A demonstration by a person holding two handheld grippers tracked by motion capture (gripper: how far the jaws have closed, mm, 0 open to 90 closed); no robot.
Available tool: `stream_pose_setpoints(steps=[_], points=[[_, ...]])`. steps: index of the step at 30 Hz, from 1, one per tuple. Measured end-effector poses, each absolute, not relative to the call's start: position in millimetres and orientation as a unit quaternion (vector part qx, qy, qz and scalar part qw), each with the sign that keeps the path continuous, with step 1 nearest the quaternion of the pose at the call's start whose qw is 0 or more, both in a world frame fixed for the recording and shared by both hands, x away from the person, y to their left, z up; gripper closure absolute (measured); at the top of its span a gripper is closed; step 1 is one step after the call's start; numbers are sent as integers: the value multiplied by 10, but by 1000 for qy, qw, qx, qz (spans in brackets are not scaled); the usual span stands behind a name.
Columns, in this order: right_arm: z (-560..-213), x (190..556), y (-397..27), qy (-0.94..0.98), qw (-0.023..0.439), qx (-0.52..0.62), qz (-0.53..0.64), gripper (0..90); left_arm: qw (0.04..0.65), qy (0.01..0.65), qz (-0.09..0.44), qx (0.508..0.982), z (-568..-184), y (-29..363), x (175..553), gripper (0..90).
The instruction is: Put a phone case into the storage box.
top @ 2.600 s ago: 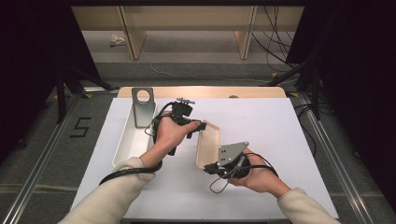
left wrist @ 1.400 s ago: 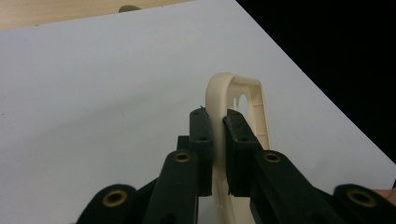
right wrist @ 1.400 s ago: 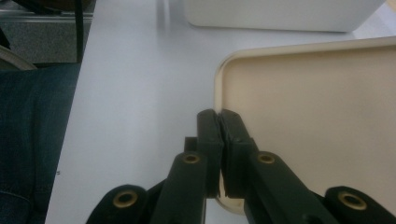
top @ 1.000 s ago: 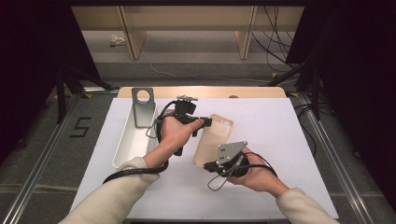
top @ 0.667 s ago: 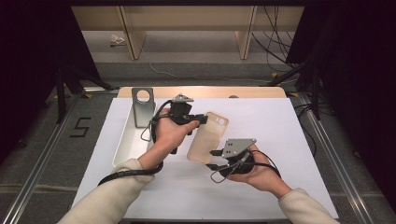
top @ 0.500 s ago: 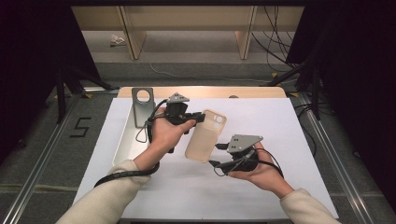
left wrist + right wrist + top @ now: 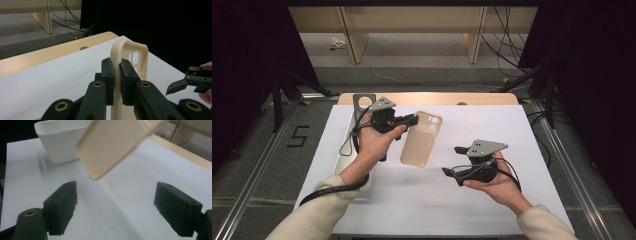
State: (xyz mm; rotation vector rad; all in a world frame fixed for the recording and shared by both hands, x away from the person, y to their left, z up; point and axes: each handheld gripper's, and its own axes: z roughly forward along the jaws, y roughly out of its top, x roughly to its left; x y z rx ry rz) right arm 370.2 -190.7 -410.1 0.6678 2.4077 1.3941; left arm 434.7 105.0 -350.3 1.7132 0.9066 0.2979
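- Our left gripper [image 7: 411,120] has its jaws clamped on one long edge of the beige phone case [image 7: 422,139], near the camera-hole end; in the left gripper view the two pads pinch the thin wall of the case [image 7: 130,53] between them.
- The case hangs in the air, clear of the table, slanting from the left jaws towards our right gripper [image 7: 451,161].
- Our right gripper has just been opening: its jaws stand wide apart with nothing between them. In the right gripper view the free corner of the case [image 7: 110,147] floats above and beyond the gap, touching neither pad.
- We judge the hand-over done: the case is carried by the left gripper alone. Setting it down is what seems left, and the white tray [image 7: 58,138] looks the likely place, though we cannot be sure.
- That tray lies just behind the left hand [image 7: 374,142], on the side away from the right gripper.
- The surface under both grippers is a white sheet [image 7: 512,135] over a pale wooden table [image 7: 437,98], whose bare strip shows beyond the left gripper.
- Farther off are a grey floor, wooden furniture legs, loose cables and dark curtains at either side.
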Motion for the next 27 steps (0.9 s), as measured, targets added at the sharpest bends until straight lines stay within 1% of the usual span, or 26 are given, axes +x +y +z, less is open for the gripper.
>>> stream_pose_setpoints(steps=[16, 27], points=[[-4102, 3686, -2167, 810, 157, 274, 494, 181, 573, 390, 148, 705, -3408, 1403, 4315, 826], [-4129, 3670, -2320, 800, 168, 296, 494, 176, 574, 398, 164, 696, -3349, 1659, 4311, 826]])
